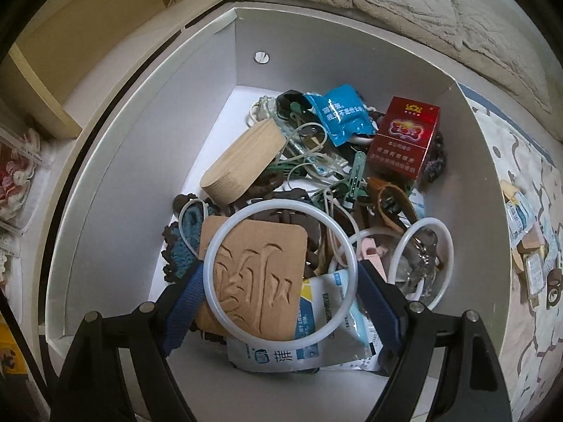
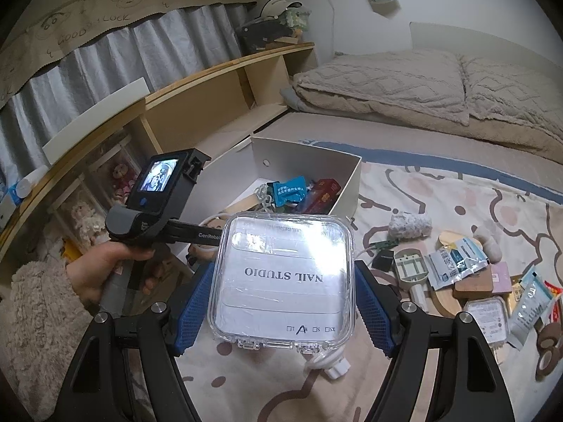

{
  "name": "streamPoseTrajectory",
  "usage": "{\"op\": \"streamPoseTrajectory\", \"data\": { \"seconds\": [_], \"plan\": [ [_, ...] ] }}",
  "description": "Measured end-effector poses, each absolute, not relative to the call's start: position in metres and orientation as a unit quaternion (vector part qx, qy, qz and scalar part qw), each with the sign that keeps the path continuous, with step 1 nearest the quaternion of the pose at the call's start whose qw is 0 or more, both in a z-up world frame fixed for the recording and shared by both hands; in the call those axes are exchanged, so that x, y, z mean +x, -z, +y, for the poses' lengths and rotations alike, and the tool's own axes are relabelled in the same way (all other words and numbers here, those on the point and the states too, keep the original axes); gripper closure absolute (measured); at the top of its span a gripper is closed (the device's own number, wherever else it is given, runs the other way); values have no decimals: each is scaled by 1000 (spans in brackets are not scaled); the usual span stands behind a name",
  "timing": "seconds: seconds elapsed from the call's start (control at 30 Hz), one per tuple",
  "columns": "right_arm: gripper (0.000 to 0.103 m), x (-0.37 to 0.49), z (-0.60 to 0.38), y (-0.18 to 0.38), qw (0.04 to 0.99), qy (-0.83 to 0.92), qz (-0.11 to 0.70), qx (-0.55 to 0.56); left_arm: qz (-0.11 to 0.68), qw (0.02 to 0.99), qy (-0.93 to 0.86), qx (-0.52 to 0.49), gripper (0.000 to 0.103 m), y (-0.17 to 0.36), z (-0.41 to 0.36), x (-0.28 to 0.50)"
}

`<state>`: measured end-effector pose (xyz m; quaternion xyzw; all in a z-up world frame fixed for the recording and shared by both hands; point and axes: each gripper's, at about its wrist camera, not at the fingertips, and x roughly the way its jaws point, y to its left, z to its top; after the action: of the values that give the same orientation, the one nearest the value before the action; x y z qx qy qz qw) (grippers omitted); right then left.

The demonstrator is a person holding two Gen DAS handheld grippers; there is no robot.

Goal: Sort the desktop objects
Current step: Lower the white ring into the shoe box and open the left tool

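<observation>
Left tongs (image 1: 281,283) point steeply down into the white box (image 1: 246,70), pads pinching the big white ring (image 1: 346,246) across its width. Ring hangs just over the carved wooden coaster (image 1: 257,277) and a white-blue sachet (image 1: 316,316); can't tell if it touches them. Ring looks thin, light, smooth, probably a bit springy, so it may flex or slip sideways under a hard squeeze. Grip on opposite sides of the rim seems right. Box is cluttered: wooden block (image 1: 242,161), blue packet (image 1: 339,112), red carton (image 1: 404,140), smaller white ring (image 1: 447,263), cords tangled between.

Right tongs (image 2: 281,302) pinch a clear plastic case (image 2: 281,281) labelled NAIL STUDIO by its two side walls, held above the bed sheet (image 2: 440,190). Case looks rigid, glossy, light; slick walls could slide on the pads, hinge and clasp probably brittle. In the right view, a hand (image 2: 102,263) holds the left tool over the box (image 2: 337,183). More unsorted items lie on the sheet at right: sachets (image 2: 454,260), fluffy roll (image 2: 410,225), tape roll (image 2: 549,348).
</observation>
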<state>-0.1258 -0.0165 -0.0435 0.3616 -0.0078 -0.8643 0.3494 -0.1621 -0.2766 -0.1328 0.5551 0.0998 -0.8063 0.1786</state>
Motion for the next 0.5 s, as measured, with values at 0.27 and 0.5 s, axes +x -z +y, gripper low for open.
{"op": "streamPoseTrajectory", "data": {
  "seconds": [0.27, 0.5],
  "plan": [
    [26, -129, -23, 41, 349, 862, -3, 368, 105, 182, 798, 565, 18, 137, -277, -161],
    [26, -138, -38, 43, 351, 858, 6, 375, 122, 177, 821, 530, 18, 113, -281, -151]
  ]
}}
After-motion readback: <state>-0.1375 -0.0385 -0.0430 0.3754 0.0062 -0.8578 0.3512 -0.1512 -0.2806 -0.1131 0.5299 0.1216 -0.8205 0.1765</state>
